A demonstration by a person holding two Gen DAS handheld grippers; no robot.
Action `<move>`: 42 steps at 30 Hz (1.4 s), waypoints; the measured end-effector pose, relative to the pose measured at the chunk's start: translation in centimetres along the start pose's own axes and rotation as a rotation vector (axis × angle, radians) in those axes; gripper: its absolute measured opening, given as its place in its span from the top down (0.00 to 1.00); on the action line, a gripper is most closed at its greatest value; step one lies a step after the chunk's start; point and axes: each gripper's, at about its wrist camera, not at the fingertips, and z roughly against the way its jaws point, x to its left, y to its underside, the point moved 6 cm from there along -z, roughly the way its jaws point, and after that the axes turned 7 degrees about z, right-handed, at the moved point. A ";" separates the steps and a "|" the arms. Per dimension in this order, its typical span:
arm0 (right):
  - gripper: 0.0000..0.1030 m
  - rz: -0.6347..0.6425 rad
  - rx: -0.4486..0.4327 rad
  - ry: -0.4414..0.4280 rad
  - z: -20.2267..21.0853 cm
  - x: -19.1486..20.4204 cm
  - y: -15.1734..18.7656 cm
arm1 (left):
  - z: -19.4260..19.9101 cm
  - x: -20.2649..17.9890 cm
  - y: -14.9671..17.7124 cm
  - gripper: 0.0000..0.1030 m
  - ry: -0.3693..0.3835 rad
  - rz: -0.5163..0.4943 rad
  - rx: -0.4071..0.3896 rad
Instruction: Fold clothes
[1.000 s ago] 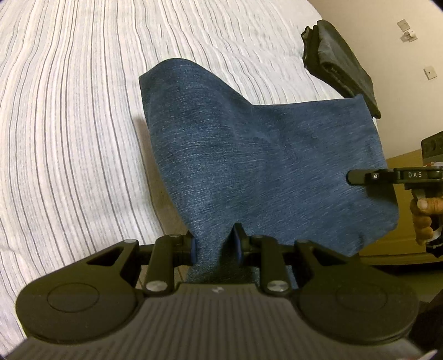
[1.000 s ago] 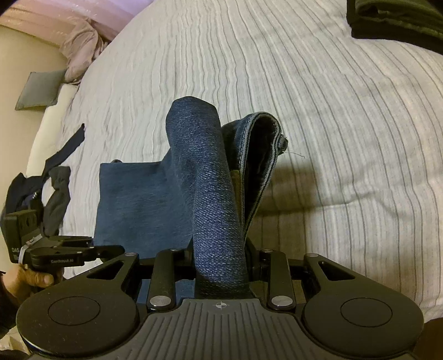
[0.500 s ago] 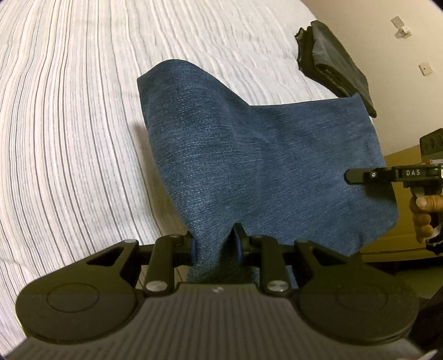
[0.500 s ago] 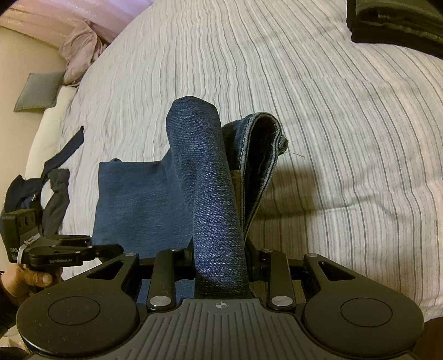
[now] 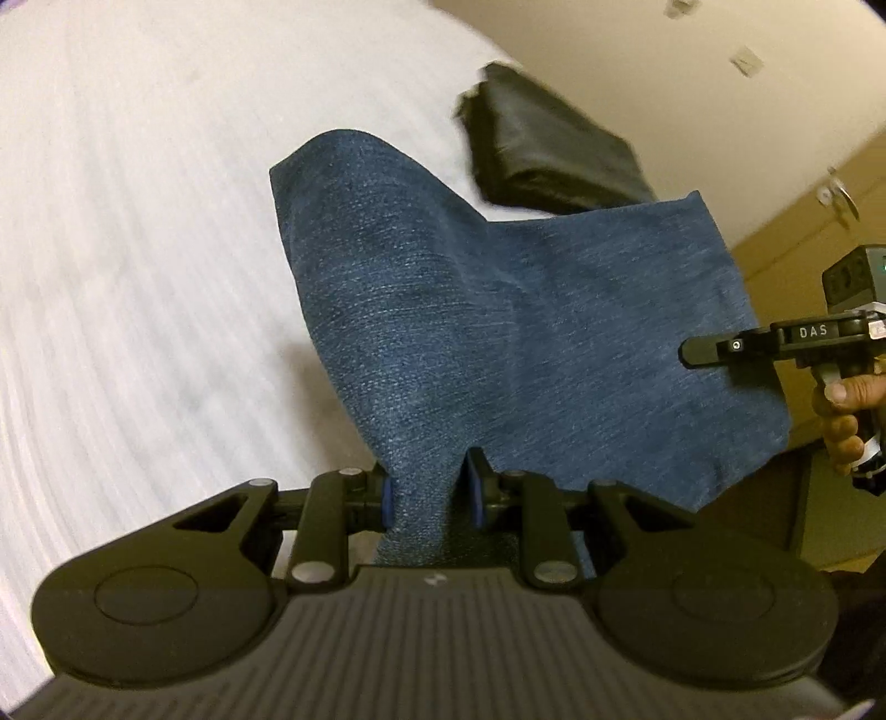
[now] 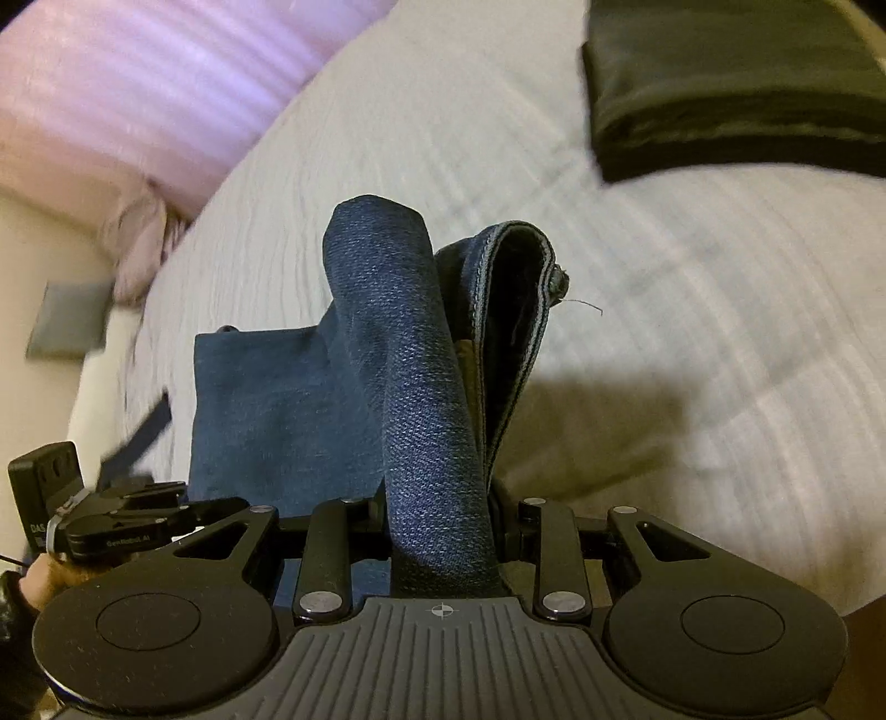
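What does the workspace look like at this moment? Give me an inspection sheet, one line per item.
Surface: bed with a striped white cover, blurred in both views.
Job's things: blue denim garment held up over the bed; folded dark garment lying farther back.
Clutter: dark strap-like cloth at the bed's edge, blurred.
Grippers: left gripper shut on the denim; right gripper shut on the denim.
Cables: nothing seen.
Surroundings: pink fabric, grey pillow, beige wall, wooden cabinet.
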 end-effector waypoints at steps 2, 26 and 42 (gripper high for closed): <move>0.71 -0.023 -0.038 0.008 1.6 -1.3 -1.2 | -0.7 -1.8 -2.4 0.81 0.015 -0.039 -0.005; 0.72 -0.196 -0.175 -0.007 13.1 -27.6 -27.9 | -21.0 -20.8 -33.1 0.81 0.046 -0.185 0.068; 0.61 -0.435 -0.161 -0.067 5.0 -38.5 -29.7 | -31.2 -14.9 -36.2 0.74 -0.022 0.015 0.150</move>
